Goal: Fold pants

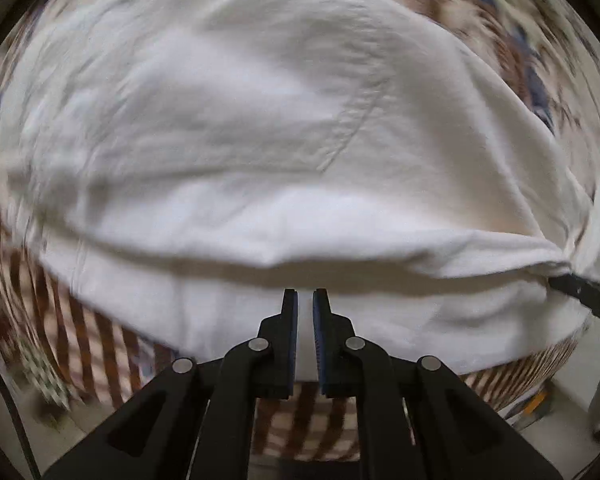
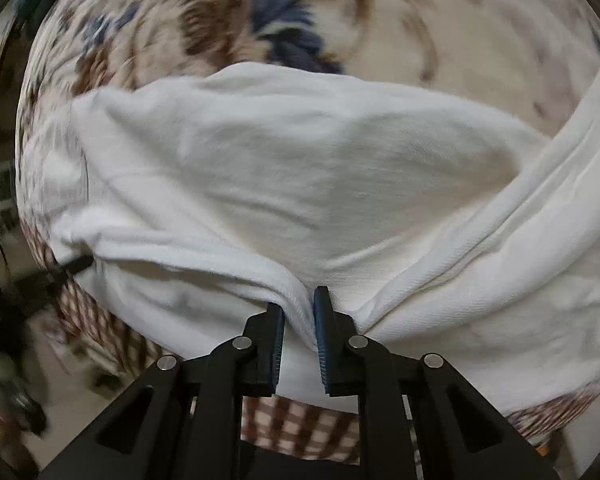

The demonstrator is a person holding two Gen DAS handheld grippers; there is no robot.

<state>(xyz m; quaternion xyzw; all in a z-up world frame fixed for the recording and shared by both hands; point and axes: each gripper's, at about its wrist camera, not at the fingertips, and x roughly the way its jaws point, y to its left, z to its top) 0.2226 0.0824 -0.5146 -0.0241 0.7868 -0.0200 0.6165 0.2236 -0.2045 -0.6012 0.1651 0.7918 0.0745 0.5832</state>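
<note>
White pants [image 1: 236, 128] lie spread on a patterned bed cover; they also fill the right wrist view [image 2: 284, 168]. My left gripper [image 1: 305, 300] sits at the near folded edge of the pants, its jaws a narrow gap apart with no cloth between them. My right gripper [image 2: 299, 304] holds a fold of the pants' hem between its jaws. The right gripper's finger shows at the right edge of the left wrist view [image 1: 584, 292], at the corner of the fold. The left gripper's finger shows in the right wrist view [image 2: 74, 266] at the fold's left end.
The bed cover [image 2: 284, 20] has brown and blue flowers on cream, with a brown check border [image 1: 100, 344] hanging over the near edge. Pale floor [image 1: 20, 432] lies below the bed edge.
</note>
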